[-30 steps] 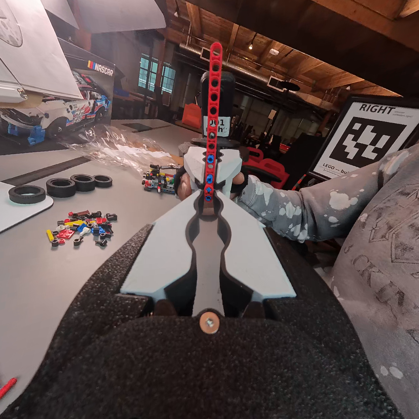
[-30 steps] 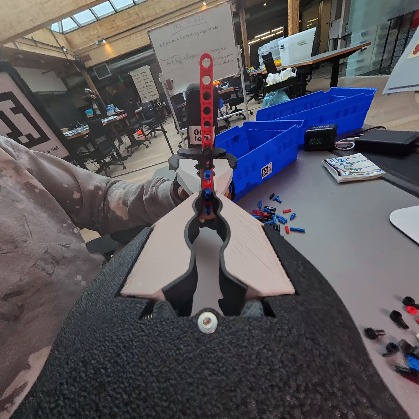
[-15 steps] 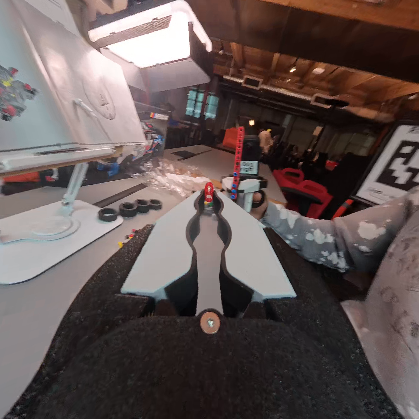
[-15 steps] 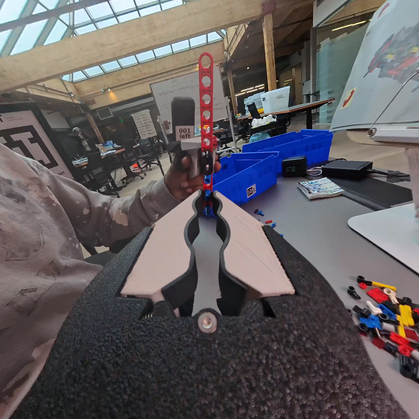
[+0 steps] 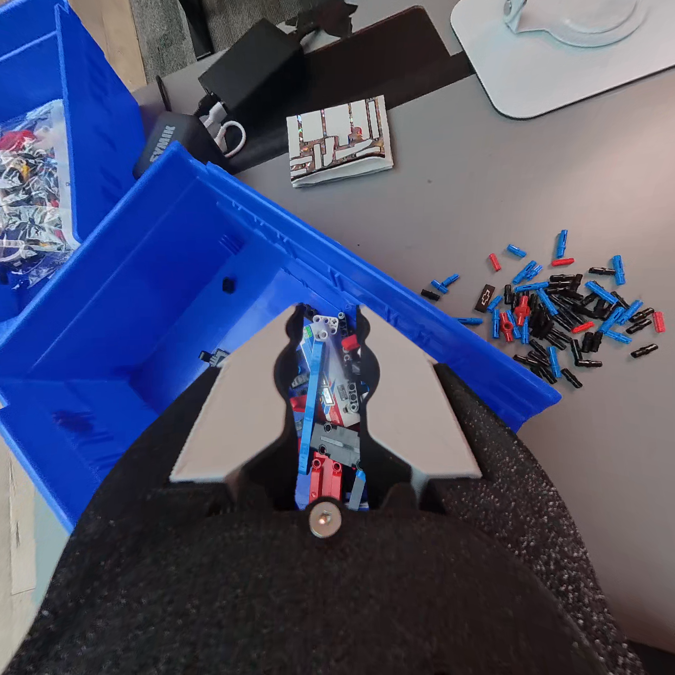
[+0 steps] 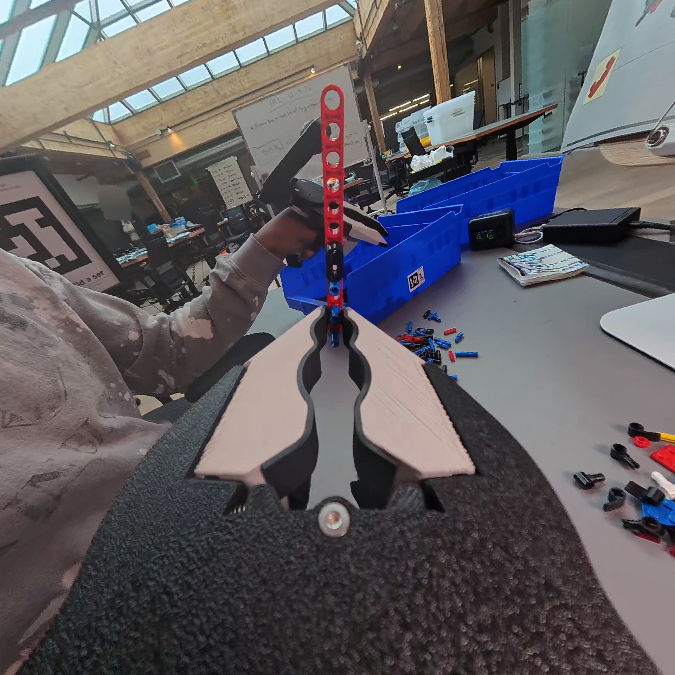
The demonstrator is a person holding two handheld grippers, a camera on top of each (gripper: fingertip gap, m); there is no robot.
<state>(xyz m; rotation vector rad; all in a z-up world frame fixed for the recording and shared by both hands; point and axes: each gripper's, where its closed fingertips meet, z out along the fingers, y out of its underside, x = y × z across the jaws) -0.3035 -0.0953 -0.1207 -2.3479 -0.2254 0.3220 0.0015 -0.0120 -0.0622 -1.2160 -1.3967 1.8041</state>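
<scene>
My right gripper [image 6: 334,314] is shut on the lower end of a long red beam with holes [image 6: 333,204]. The beam stands upright, with blue pins in its lowest holes. My left gripper [image 5: 328,308] is open and holds nothing. It points down into a blue bin [image 5: 401,292], over a heap of blue, red, grey and white pieces [image 5: 328,394]. In the right wrist view the left gripper [image 6: 365,228], held in a hand, hangs over the same bin [image 6: 401,263], behind the beam.
Blue, black and red pins [image 5: 566,310] lie on the grey table right of the bin, also seen in the right wrist view [image 6: 431,343]. Near them are a booklet [image 5: 339,140], a black device [image 5: 171,146], a white stand base [image 5: 566,73] and a second bin holding plastic bags [image 5: 102,109]. More loose parts [image 6: 643,493] lie at right. Left tips to right tips: about 35 centimetres.
My left gripper has left the red beam, swung over the blue bin, tipped down and opened. The small red piece it held is gone from its tips. My right gripper still holds the beam.
</scene>
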